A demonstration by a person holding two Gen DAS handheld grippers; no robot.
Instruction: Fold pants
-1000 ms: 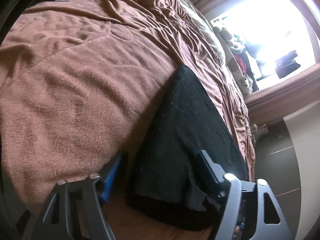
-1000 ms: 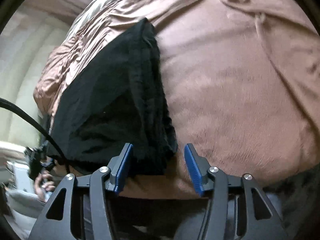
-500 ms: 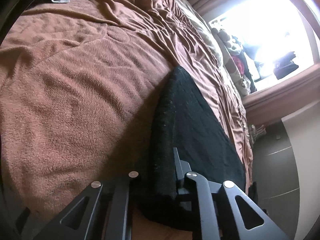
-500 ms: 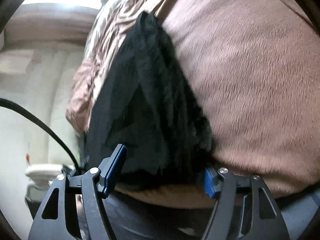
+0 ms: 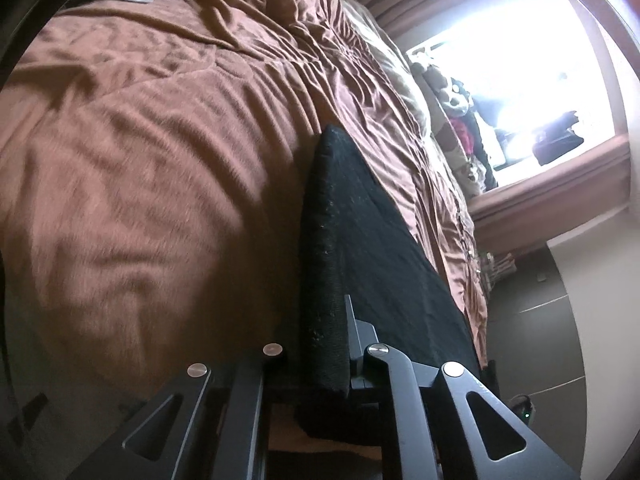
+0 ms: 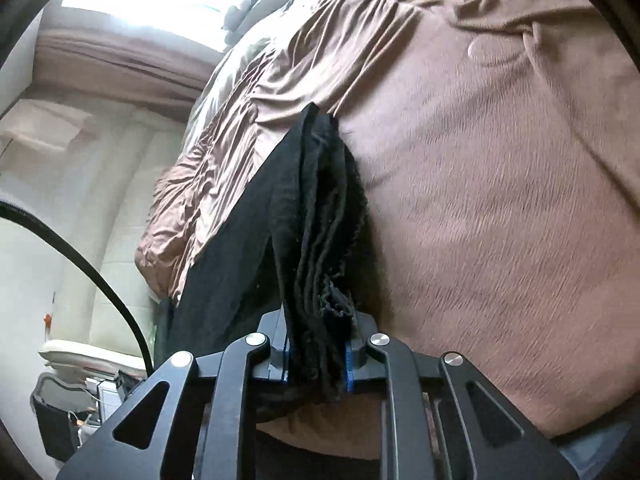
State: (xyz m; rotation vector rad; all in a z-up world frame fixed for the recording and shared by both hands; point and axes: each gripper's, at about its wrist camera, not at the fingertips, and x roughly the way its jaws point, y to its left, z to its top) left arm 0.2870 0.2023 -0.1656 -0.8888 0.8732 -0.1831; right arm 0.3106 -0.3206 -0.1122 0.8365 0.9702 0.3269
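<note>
Two tools, one pair of black pants (image 5: 372, 264), and both grips are fresh. On my left, the left tool (image 5: 316, 354) has just been closing, and its jaws now stand clamped on a thick folded edge of the dark cloth. A second ago they stood wide on either side of that edge. The pants run away from the tool across the brown blanket (image 5: 132, 184) of the bed, along its side nearest the bright window (image 5: 520, 64). The edge stands up between the jaws rather than lying flat, so I judge it is coming off the bed.

On my right, the right tool (image 6: 316, 360) has also just been closing. Half a second ago its blue pads sat apart with the cloth loose between them. Now they press together on a bunched stack of layers (image 6: 320, 240), the frayed hems showing just above the pads. From there the cloth slopes down to the blanket (image 6: 480, 200) and off toward the bed's edge on the left of this view.

With both ends pinched, I read this as the start of a fold. The pants already look doubled, so the lifted end could be carried over the rest. The right grip holds many layers, and an inner one could slip free as I lift. How many folds remain I cannot tell.
</note>
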